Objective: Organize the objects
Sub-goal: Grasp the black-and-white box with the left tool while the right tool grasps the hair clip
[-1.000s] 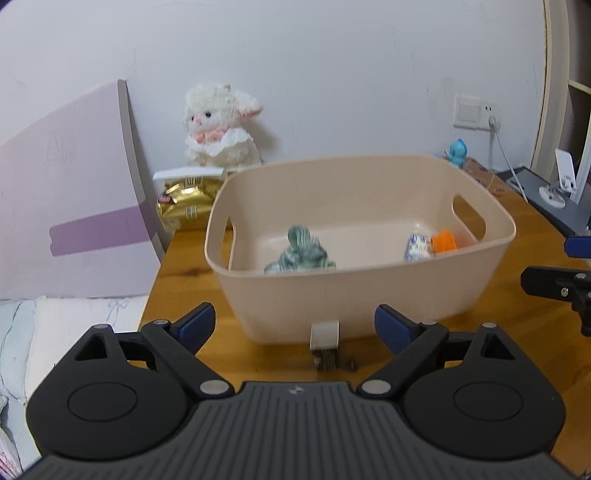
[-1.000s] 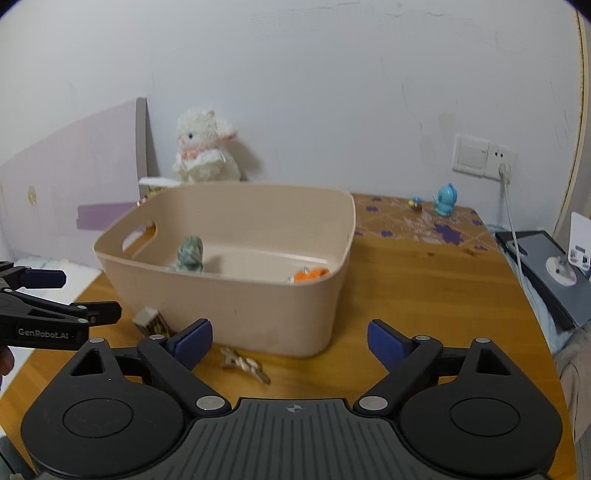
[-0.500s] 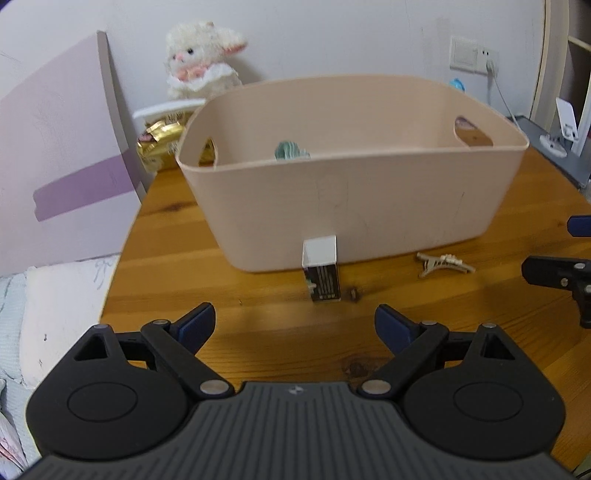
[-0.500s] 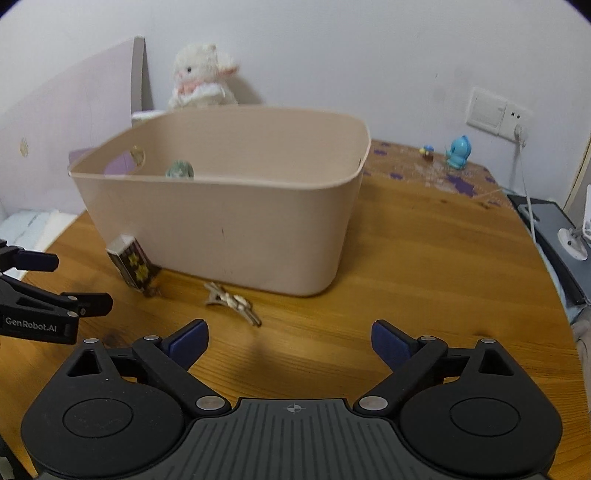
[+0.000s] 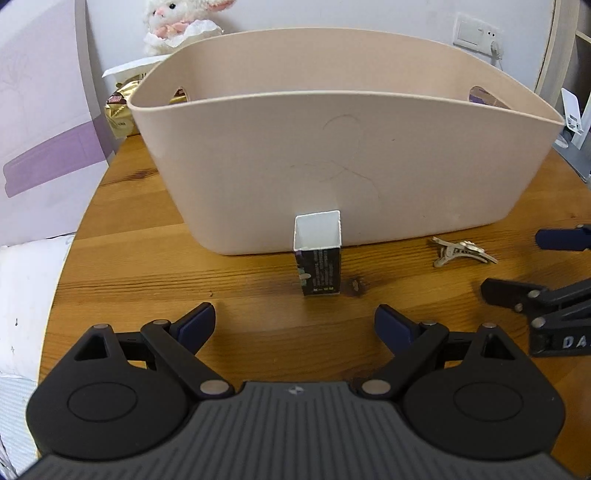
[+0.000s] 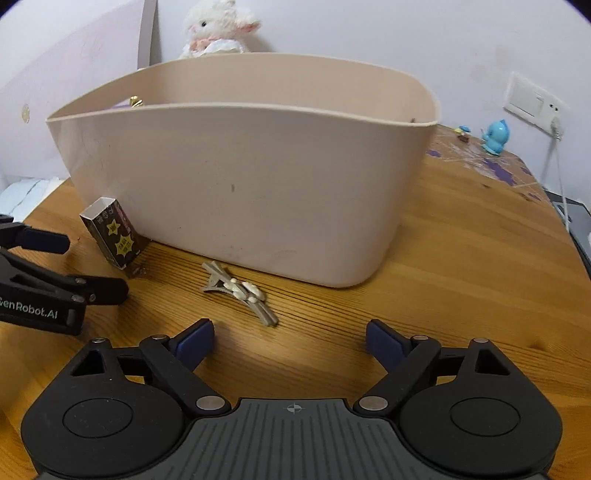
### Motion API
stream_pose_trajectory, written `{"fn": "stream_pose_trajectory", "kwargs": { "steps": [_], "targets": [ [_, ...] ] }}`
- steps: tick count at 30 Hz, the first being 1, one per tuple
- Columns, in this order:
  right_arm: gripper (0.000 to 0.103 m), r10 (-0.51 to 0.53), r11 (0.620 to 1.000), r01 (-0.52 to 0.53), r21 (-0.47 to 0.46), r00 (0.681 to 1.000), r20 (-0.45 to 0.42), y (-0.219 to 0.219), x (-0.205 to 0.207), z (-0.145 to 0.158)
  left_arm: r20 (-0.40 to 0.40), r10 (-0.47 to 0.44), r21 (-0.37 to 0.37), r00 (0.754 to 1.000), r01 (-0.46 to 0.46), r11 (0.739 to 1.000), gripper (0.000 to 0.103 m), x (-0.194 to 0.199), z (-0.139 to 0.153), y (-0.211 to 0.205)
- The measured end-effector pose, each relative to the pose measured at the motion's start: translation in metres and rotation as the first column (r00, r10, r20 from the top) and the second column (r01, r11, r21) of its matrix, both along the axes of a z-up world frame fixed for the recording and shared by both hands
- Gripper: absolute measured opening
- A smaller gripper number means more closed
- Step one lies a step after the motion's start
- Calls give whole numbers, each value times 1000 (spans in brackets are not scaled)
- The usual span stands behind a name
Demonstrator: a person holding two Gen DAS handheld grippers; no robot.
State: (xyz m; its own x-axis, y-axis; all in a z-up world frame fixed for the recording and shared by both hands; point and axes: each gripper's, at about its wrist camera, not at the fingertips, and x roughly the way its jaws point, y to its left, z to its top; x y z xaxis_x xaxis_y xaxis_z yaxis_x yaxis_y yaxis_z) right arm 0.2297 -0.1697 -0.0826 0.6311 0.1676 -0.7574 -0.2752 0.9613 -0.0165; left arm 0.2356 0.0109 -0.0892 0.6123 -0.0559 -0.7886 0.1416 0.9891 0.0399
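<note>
A beige plastic bin (image 5: 343, 162) stands on the round wooden table (image 5: 147, 266); its inside is hidden from this low angle. A small dark open-ended box (image 5: 319, 256) lies against the bin's front wall, just ahead of my open, empty left gripper (image 5: 295, 325). It also shows in the right wrist view (image 6: 110, 232). A pale metal hair clip (image 6: 238, 291) lies on the table just ahead of my open, empty right gripper (image 6: 290, 341). The clip also shows in the left wrist view (image 5: 460, 251).
A white plush lamb (image 5: 177, 22) and a gold packet (image 5: 120, 110) sit behind the bin. A lilac board (image 5: 40, 122) leans at the left. A blue figurine (image 6: 495, 136) and a wall socket (image 6: 535, 103) are at the back right.
Both grippers have dropped lower and moved closer to the table, so the bin's contents are out of sight. The box and the clip now lie nearer each gripper's fingers.
</note>
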Motion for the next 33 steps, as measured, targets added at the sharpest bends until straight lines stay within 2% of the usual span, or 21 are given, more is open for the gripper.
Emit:
{"fn": "stream_pose_trajectory", "kwargs": {
  "steps": [8,11,13,14,16,17,19,20,25,33],
  "targets": [
    [81,37,999,-37,8,999,13,15,8,0,31,27,-36,999,-26,999,94,17,-6,5],
    [68,60,998,-60,18,998,12,16,8,0,56,40,-47,998,-37,998,92,17,-9,9],
    [46,76,997,-77,19,997,17,19,6,3,74,37,-44,997,-33,998,87,17,-9,8],
    [43,83,996,-84,17,996,16,21,6,4,86,32,-43,996,-29,999,85,17,-9,8],
    [29,96,995,-96,18,995,16,24,5,6,103,32,-46,994,-27,999,73,13,-9,7],
    [26,100,995,-101,15,995,16,26,4,7,107,30,-47,994,-25,999,70,12,-8,7],
    [19,110,994,-110,10,994,14,29,2,7,112,16,-50,994,-11,999,57,11,-7,8],
    [17,111,994,-111,10,994,11,29,1,8,114,7,-50,993,-1,999,54,10,-6,7],
    [10,105,994,-104,14,995,-2,26,-6,10,110,-43,-46,993,48,998,25,2,-4,0],
    [10,93,995,-94,32,996,12,10,-31,18,110,-43,-37,993,47,998,25,-11,6,5]
  ]
}}
